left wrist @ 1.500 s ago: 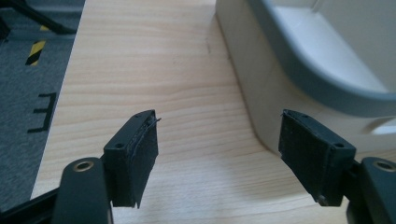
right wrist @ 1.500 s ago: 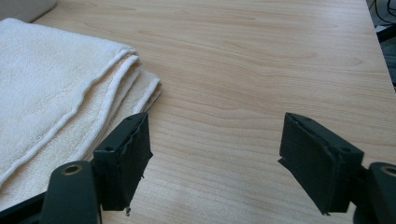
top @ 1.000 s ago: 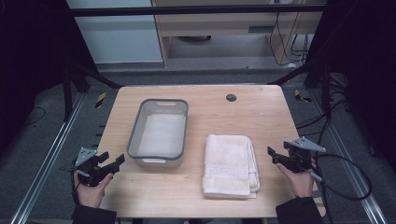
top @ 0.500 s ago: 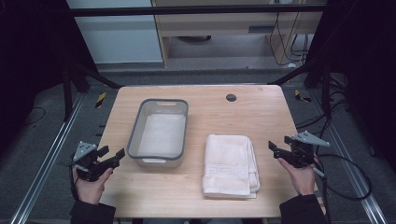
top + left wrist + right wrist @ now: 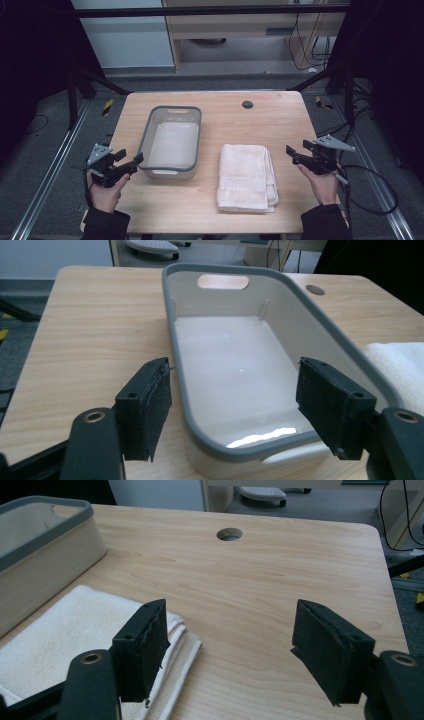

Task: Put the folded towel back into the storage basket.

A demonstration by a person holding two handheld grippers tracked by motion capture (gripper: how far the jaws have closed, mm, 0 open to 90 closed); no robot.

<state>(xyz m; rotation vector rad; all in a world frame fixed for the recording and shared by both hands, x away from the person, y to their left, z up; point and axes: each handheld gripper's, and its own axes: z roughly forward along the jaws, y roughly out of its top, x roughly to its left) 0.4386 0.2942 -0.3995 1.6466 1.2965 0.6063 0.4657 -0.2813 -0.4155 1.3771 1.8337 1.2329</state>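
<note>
Both grippers have been lifted a little since the earlier pictures, and the left one has been brought closer to the bin.

From the high view, the left gripper (image 5: 131, 163) is seen at the left edge of the wooden table (image 5: 280, 120), held in the left hand (image 5: 106, 192). Its tips are pointed at the near left corner of the grey-rimmed bin (image 5: 172, 171), just beside it. The folded white towel (image 5: 245, 176) is laid flat to the right of the bin, near the front edge. The right gripper (image 5: 292, 152) is held in the right hand (image 5: 322, 184), near the towel's right side but apart from it.

From the left gripper view, the two black pads (image 5: 150, 405) are spread wide, and nothing is pinched. The bin's near end (image 5: 240, 450) is seen between them (its inside is bare). A corner of the towel (image 5: 400, 362) is seen at the right.

From the right gripper view, the pads (image 5: 145, 645) are also spread apart, with nothing held. The towel (image 5: 65, 630) is seen low at the left, under the left pad, and the bin (image 5: 45, 555) sits past it. A round hole (image 5: 229, 534) is seen far off in the table (image 5: 280, 600).
</note>
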